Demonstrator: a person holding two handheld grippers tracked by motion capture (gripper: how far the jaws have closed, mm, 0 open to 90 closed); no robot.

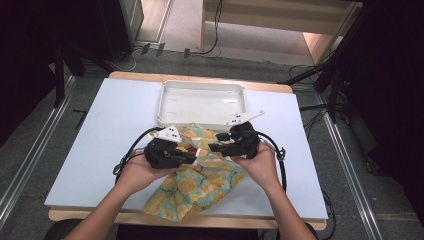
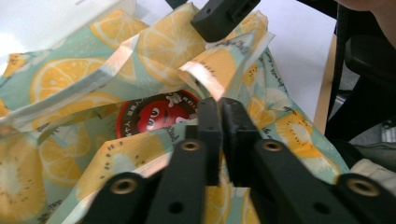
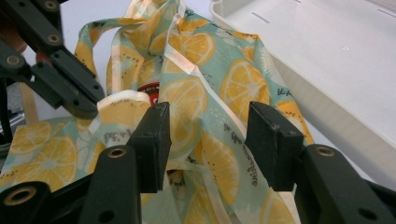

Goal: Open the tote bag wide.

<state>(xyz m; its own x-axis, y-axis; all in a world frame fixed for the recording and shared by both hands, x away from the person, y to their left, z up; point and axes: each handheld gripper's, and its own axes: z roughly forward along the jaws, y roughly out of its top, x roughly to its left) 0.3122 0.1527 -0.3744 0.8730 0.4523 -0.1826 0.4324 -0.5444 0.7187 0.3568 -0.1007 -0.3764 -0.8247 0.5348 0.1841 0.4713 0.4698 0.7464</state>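
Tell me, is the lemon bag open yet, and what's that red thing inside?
Partly. The lemon-print bag lies on the table, its mouth already spread enough to show a red round thing inside. In hand now: the left gripper is pinched shut on one edge of the mouth, while the right gripper stands open around the other edge. Probably left: grip that side. The white tray behind sits unused.

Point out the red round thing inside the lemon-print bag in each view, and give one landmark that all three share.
High view: the red round thing is a small red spot at the picture's centre, between the two grippers, in the lemon-print bag.
Left gripper view: centre-left, a red disc with white lettering in the bag's mouth, just left of the shut jaws.
Right gripper view: a red sliver left of centre, behind a fold.
Shared landmark: the bag's pale ribbon edge.
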